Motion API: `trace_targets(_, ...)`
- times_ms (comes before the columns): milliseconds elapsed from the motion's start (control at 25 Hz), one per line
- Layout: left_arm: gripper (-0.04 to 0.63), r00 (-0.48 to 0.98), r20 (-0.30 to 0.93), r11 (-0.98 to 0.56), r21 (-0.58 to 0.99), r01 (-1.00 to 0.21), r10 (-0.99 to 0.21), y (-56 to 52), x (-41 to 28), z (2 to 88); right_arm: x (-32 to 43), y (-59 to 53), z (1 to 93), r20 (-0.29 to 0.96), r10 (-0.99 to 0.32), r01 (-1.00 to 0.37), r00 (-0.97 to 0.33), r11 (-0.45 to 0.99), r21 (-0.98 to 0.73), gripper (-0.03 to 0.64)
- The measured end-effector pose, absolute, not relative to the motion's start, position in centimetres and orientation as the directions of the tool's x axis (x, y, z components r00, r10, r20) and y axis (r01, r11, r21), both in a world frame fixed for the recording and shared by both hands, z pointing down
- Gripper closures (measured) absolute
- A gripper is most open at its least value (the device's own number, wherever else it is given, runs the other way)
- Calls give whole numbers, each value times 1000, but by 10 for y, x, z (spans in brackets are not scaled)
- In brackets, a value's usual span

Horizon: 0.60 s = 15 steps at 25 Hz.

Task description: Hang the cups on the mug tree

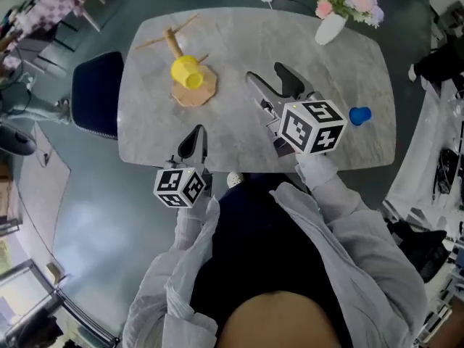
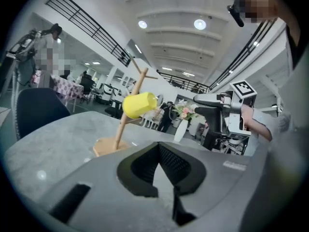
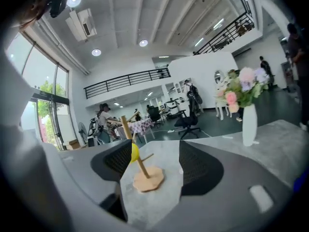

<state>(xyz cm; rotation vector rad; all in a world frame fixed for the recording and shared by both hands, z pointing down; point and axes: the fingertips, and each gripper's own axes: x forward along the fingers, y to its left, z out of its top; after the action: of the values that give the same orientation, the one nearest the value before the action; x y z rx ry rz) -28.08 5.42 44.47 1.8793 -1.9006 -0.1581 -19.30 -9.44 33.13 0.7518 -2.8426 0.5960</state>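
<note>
Your left tool (image 1: 196, 132) sits at the table's 7 o'clock edge. Its tips are pressed together and there is nothing between them.

The light wooden mug tree with a flat base (image 1: 194, 91) stands at about 10 o'clock on the grey stone-look table (image 1: 239, 42). One yellow cylindrical cup (image 1: 186, 72) already hangs on a peg low on the trunk, so that one counts as done. In the left gripper view the cup sits tilted on its peg, clear of the base, with its mouth turned to the right. It looks plain and plastic-like, with no print on it. At least two upper pegs are bare, so there is room for more.

Your right tool (image 1: 265, 72) is over the table's middle with its jaws spread wide and holding nothing. In the right gripper view the mug tree shows through the gap, well apart from the tool.

The small blue cup (image 1: 360, 114) is at 3 o'clock near the table's right edge, just past the right tool's marker cube, and is not yet hung. It's too small to tell whether it stands upright or lies on its side.

My read is roughly half done, with one cup on and the blue one left to pick up and hook.

The white vase of pink flowers (image 1: 330, 27) at 1 o'clock is not part of the job.
</note>
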Motion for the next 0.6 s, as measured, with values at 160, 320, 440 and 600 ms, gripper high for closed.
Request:
trace_targets(160, 598, 207, 234, -102, 394, -914, -950, 13, -229, 445, -101, -117, 342, 263, -591, -647, -763, 703, -297, 313)
trace_targets(320, 598, 361, 236, -251, 393, -885, -902, -21, -169, 442, -3, -134, 358, 299, -721, -780, -625, 559, -283, 313)
trace_targets(440, 598, 445, 247, -329, 398, -856, -860, -44, -123, 445, 68, -145, 372, 323, -791, -851, -520, 444, -281, 313)
trace_targets(600, 598, 522, 265, -401, 398, -825, -811, -74, -65, 450, 142, -161, 390, 336, -840, -897, -426, 345, -275, 313)
